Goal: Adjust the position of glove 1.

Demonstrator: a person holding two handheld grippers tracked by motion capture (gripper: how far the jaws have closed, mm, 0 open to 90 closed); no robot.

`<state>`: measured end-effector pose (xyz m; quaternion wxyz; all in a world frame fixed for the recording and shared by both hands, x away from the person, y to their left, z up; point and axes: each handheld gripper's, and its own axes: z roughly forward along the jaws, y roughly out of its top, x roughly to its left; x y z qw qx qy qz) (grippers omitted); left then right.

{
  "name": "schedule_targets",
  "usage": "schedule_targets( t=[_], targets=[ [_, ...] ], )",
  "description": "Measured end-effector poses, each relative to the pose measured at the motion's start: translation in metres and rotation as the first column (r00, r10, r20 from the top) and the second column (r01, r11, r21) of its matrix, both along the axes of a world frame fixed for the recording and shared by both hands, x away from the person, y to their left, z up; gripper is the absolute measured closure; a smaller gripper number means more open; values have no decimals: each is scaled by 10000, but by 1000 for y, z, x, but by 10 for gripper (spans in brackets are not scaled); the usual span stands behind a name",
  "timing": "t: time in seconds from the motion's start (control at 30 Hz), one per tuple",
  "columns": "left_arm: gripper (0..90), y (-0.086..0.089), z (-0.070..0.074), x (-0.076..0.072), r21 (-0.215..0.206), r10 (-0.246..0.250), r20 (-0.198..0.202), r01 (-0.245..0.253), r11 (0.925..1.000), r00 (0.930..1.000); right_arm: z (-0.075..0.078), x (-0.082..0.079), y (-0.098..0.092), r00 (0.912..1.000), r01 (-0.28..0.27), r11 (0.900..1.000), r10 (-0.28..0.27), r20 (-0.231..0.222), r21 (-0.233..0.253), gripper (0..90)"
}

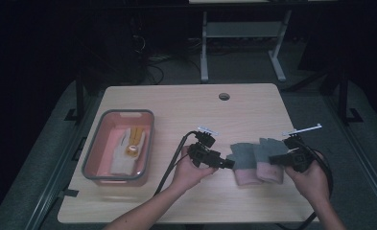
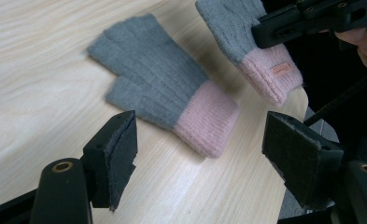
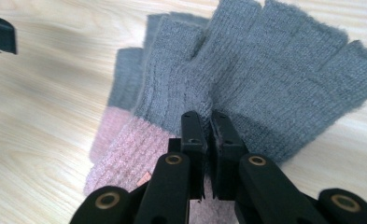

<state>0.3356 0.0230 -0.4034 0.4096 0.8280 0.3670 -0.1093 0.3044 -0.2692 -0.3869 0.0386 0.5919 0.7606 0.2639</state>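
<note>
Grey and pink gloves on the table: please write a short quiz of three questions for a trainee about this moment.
1. True or false: the right gripper is shut on a glove.
2. How do the jaws of the left gripper stand? A) wide apart B) closed on a cuff
3. Fill in: the tray lies at the table's ___ side in the high view.

Key: 1 true. 2 A, above the other glove, not touching it. 3 left; it holds a light glove.

Left claw (image 1: 230,164) agape — right claw (image 1: 272,159) clamped
</note>
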Motion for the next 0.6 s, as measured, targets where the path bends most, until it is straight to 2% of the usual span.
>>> schedule_targets(
  t=[0.13,0.4,0.6],
  targets=[
    [267,5,-4,0,-38,103,-80,-104,9999,9999,1,4,8,9995,-293,9996,293,69,-58,857],
    [268,11,-11,-1,-77,286,-205,-287,9996,9994,-4,15,31,9961,-874,9961,873,-124,-132,856],
    [268,15,-14,-1,-135,396,-291,-400,9991,9988,-7,21,42,9919,-1261,9916,1256,-207,-274,854]
  ],
)
